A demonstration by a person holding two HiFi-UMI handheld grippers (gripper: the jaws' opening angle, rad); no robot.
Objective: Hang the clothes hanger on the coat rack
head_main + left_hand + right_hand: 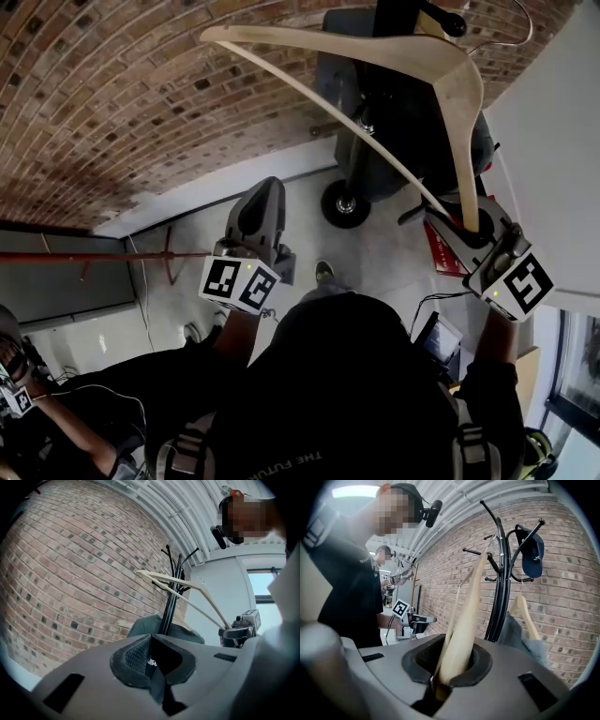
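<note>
A pale wooden clothes hanger with a wire hook is held up in front of the black coat rack. My right gripper is shut on the lower end of one hanger arm, and the hook is close to the rack's prongs. My left gripper points level at the rack from the left. Its jaws are together with nothing in them. The left gripper view shows the hanger crossing the rack's pole.
A blue cap hangs on the rack, along with a second wooden hanger carrying a grey garment. A brick wall stands behind. A red rail and another person are at the left, a white wall at the right.
</note>
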